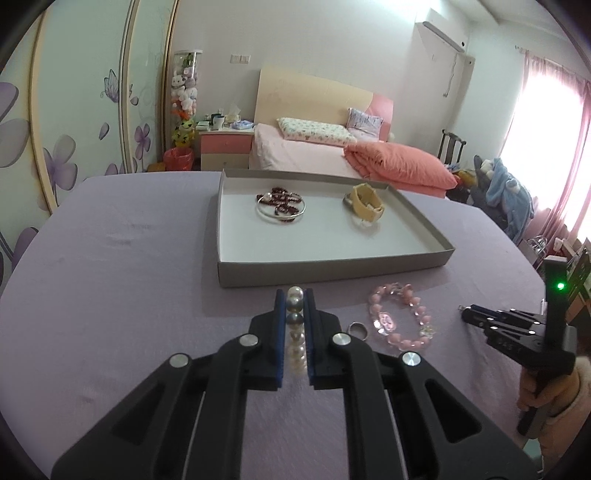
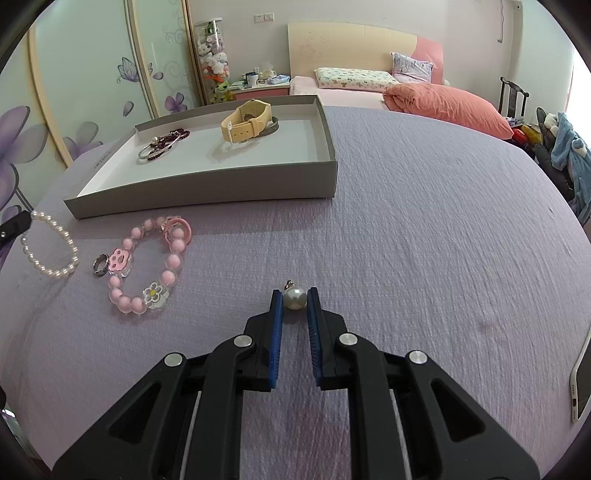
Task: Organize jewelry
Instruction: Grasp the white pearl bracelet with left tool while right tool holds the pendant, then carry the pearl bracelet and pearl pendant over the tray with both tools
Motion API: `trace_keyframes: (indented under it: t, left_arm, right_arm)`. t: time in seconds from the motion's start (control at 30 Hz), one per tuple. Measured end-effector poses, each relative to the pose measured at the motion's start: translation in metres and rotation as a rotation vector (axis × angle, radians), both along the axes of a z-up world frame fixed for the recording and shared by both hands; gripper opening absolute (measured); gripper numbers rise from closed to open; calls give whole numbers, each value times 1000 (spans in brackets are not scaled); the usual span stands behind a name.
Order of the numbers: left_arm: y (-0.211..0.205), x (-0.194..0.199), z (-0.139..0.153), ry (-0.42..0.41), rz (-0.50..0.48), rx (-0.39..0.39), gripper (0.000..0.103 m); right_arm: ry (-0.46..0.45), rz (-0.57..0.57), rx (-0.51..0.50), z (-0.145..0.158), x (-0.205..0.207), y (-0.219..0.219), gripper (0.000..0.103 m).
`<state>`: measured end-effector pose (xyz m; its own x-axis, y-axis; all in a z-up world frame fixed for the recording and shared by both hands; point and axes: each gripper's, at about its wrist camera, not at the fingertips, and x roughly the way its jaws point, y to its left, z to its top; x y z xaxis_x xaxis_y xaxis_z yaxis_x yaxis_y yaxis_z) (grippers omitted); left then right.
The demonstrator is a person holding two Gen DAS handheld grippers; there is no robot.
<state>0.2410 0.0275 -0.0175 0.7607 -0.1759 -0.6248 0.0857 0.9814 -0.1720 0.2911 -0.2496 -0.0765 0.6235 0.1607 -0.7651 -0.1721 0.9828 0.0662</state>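
Left claw (image 1: 294,325) angled down, clamping pearl bracelet (image 1: 295,332) | right claw (image 2: 294,299) angled down, pinching pearl pendant (image 2: 294,297)

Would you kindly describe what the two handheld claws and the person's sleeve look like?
Both the left claw and the right claw have black angular linkages, silver round rivets and blue ribbed pads. The right one's upright black post shows a green light. The sleeve is fuzzy pale pink.

We are in a home bedroom. We see a bed (image 1: 295,155) with a pale headboard (image 1: 314,96), a patterned pillow (image 1: 314,131) and a folded coral quilt (image 1: 399,164). Beside it stands a pink nightstand (image 1: 225,146). A wardrobe (image 1: 74,110) with purple flower doors, a tube of plush toys (image 1: 185,96), pink curtains (image 1: 554,147) and a wall air conditioner (image 1: 443,35) surround it.
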Motion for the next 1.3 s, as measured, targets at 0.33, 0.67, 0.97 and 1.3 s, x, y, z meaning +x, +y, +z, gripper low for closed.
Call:
trace_keyframes:
  t: [0.33,0.67,0.97,1.3]
  left_arm:
    - [2,-8,4,-13,7,-10,10]
    - [3,-10,5,-18,8,-14,10]
    - [-3,-10,16,-45,4,-16,10]
    - [-21,0,38,-121,-7,-5,10]
  right_arm:
    - [0,0,1,0,0,0,14]
    - [-4,4,8,2,-2,1,14]
    - [-176,40,30,41,-16,17,14]
    - [-404,86,77,100,-18,35,14]
